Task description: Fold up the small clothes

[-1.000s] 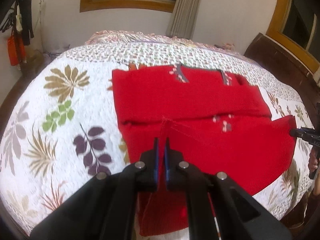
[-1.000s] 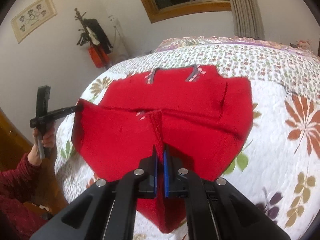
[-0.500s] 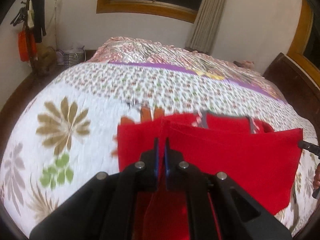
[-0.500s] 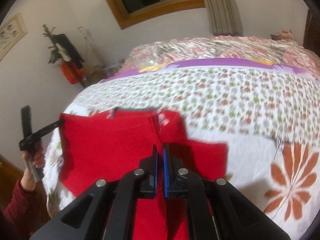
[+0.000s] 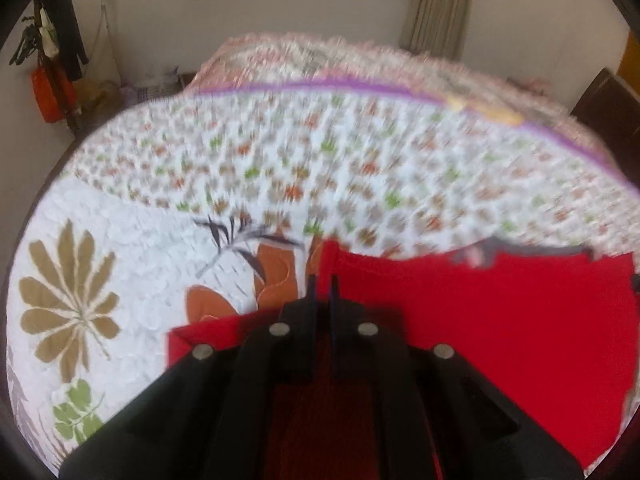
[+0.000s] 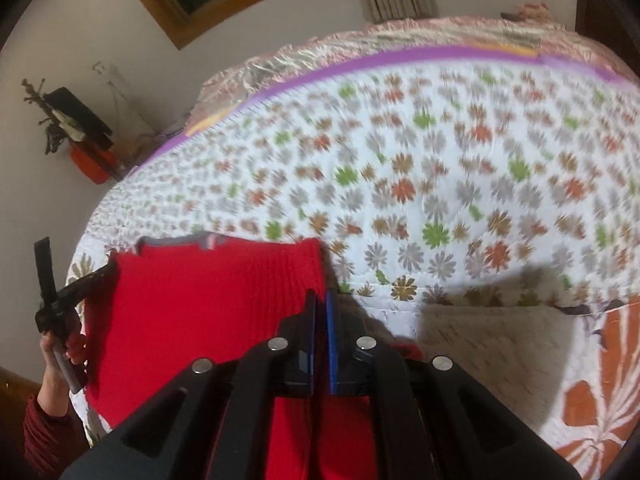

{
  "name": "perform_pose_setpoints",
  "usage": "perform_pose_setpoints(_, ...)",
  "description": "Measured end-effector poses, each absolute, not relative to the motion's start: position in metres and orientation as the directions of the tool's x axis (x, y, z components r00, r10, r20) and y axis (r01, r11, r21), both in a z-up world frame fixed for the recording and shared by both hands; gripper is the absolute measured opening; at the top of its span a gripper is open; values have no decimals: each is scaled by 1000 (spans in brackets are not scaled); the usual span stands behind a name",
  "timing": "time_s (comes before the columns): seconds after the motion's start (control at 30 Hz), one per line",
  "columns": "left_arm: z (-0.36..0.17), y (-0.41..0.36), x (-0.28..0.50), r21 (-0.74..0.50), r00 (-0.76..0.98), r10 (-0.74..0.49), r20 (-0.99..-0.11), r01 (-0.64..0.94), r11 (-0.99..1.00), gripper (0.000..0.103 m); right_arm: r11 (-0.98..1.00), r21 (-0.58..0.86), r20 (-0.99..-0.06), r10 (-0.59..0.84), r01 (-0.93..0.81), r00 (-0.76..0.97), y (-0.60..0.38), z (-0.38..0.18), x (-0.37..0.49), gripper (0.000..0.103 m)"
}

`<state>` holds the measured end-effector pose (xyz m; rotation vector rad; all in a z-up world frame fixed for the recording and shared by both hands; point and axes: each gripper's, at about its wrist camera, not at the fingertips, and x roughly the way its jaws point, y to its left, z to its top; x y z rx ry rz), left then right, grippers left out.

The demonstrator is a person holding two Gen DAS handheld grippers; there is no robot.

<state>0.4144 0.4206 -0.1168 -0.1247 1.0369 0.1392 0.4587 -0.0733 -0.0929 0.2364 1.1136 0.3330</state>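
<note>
two claws, left claw [image 5: 322,285] and right claw [image 6: 320,302], each clamped on red garment [image 5: 500,320] hem; fold edge spanning between, over bed [image 5: 120,240].

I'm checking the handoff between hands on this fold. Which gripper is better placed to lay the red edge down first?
Neither clearly. The left gripper and right gripper each pinch a corner of the red garment, level above the quilt. Lowering together looks safest.
</note>
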Motion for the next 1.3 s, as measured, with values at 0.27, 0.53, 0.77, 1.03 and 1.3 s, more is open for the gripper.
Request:
perform_pose_setpoints(0.27, -107, 422, 408, 5, 501, 106, -859, -199, 980, 29, 935, 328, -846, 354, -134, 399, -74, -90, 452, 27)
perform_pose_setpoints(0.53, -68, 443, 340, -51, 518, 63, -853, -204, 978, 60, 910, 332, -831, 408, -250, 378, -89, -51, 368, 36)
perform_pose_setpoints(0.77, -73, 424, 250, -76, 504, -1, -864, -128, 989, 62, 873, 341, -864, 437, -349, 251, -80, -83, 275, 46)
perform_pose_setpoints(1.03, -93, 395, 223, -126, 477, -65, -876, -96, 987, 64, 867, 355, -865, 447, -349, 231, -69, -107, 256, 21)
perform_pose_setpoints(1.3, -113, 382, 217, -67, 433, -28, -901, -74, 995, 64, 871, 339, -862, 439, -355, 254, -82, -89, 241, 5)
